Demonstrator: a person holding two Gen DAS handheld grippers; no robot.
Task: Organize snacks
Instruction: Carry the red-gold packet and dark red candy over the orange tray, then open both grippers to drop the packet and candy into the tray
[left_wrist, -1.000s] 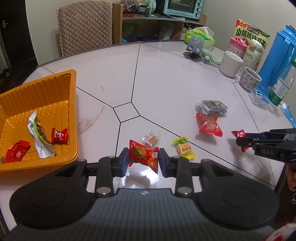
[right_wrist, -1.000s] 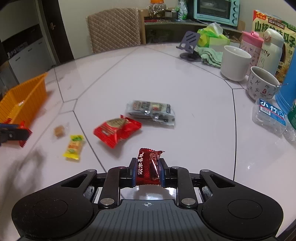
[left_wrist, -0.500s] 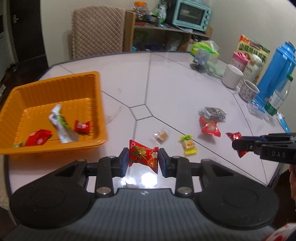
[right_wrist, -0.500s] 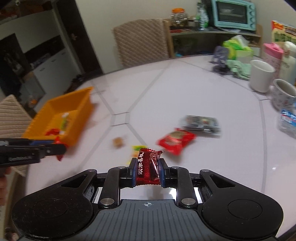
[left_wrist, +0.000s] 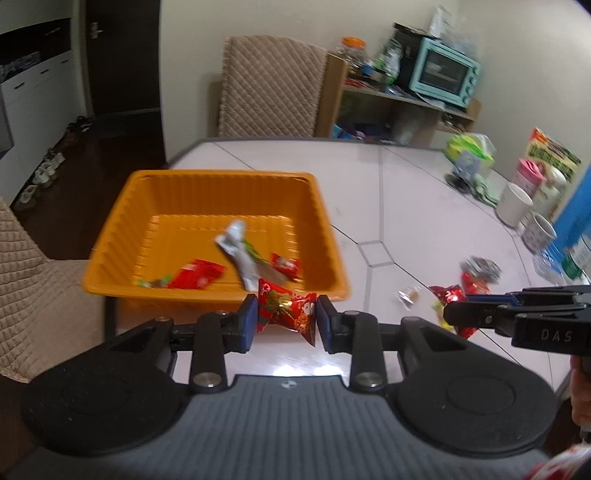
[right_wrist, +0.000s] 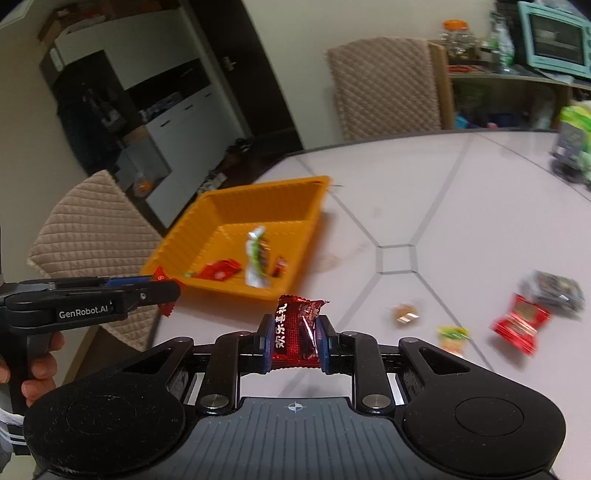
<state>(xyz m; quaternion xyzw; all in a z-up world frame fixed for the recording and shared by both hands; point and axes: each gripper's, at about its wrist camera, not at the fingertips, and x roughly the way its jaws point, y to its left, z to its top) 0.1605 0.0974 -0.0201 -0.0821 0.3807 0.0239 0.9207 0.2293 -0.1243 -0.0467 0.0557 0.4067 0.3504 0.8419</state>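
My left gripper (left_wrist: 287, 318) is shut on a bright red patterned candy packet (left_wrist: 286, 311), held just in front of the near wall of the orange tray (left_wrist: 118, 221). In the right wrist view that left gripper (right_wrist: 162, 291) shows at the left, beside the tray's (right_wrist: 184, 229) near corner. My right gripper (right_wrist: 294, 338) is shut on a dark red candy packet (right_wrist: 295, 328), hanging over the table right of the tray. The tray holds a silver-green sachet (left_wrist: 242, 254), a red packet (left_wrist: 197, 275) and a small red candy (left_wrist: 285, 264). Several snacks (right_wrist: 519, 326) lie loose on the table.
Quilted chairs stand at the table's far side (left_wrist: 269, 85) and at its left edge (right_wrist: 92, 229). Mugs (left_wrist: 514, 204), a blue jug, a pink flask and snack boxes crowd the right rim. A shelf with a teal toaster oven (left_wrist: 443, 72) is behind. A hand (right_wrist: 37, 369) grips the left handle.
Both grippers swung left and rose toward the orange tray, each keeping its candy. The tray now sits straight ahead of the left gripper; the loose snacks slid to the right of both views.
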